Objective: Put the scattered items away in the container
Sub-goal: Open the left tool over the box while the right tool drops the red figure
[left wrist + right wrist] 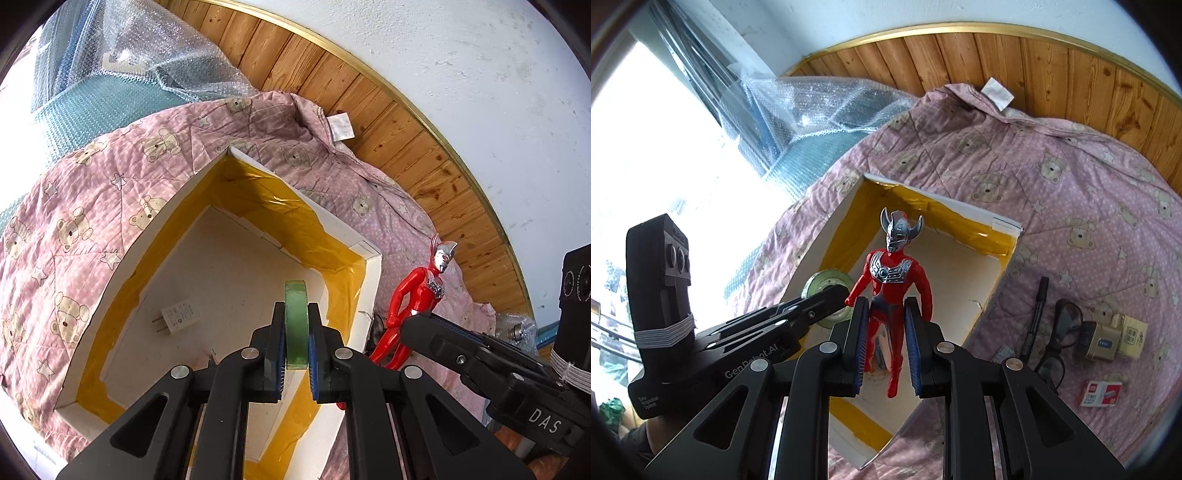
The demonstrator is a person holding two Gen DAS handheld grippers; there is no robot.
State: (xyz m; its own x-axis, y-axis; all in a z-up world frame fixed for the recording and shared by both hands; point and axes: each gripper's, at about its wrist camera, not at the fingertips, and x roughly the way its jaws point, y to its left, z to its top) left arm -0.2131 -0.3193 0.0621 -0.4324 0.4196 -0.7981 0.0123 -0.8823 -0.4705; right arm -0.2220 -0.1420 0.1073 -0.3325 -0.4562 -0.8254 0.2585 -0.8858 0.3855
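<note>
A white box (371, 291) with yellow tape lining (1004, 240) lies open on a pink bear-print quilt (85, 192). My left gripper (296, 328) is shut on a green tape roll (296, 325), held on edge above the box's inside. A white plug adapter (179, 319) lies on the box floor. My right gripper (884, 332) is shut on a red and silver toy figure (892, 280) at its legs, upright over the box. The figure (417, 295) and right gripper (417, 325) show in the left wrist view just outside the box's right wall.
On the quilt (1071, 184) right of the box lie a black pen (1036, 314), black glasses (1060, 332), a gold device (1108, 338) and a small red and white box (1102, 393). Bubble wrap (147, 48) is piled at the back left. A wood-panelled wall (997, 62) runs behind.
</note>
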